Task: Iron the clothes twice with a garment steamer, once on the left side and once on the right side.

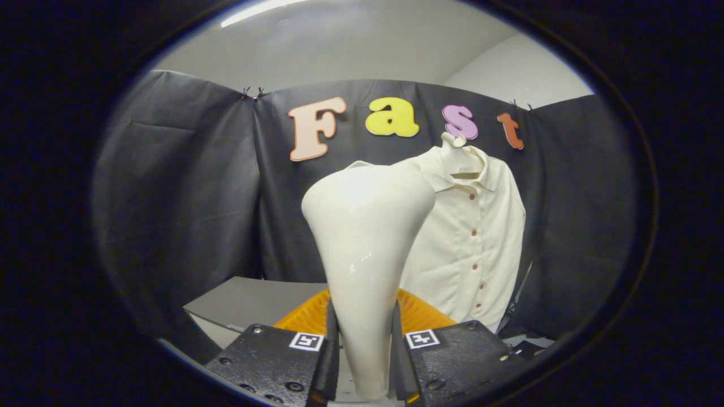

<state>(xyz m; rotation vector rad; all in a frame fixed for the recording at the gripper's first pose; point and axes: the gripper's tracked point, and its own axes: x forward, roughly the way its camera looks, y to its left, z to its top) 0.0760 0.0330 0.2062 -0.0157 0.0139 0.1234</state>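
A cream-white garment steamer [365, 249] stands upright between my two black fingers [327, 353], its narrow handle pinched by both and its wide head raised in front of me. My gripper [365, 350] is shut on the handle. Beyond the steamer head and slightly to its right hangs a cream button-up shirt [472, 237] on a white hanger [455, 148], against the black booth wall. The steamer head covers the shirt's left shoulder and sleeve. A gap separates the steamer from the shirt's front.
An orange ribbed object [418, 314] sits just beyond the fingers, behind the steamer's handle. A grey tabletop [249, 302] stretches to the left below the cloth wall. Dark items lie low at the right near the shirt's hem.
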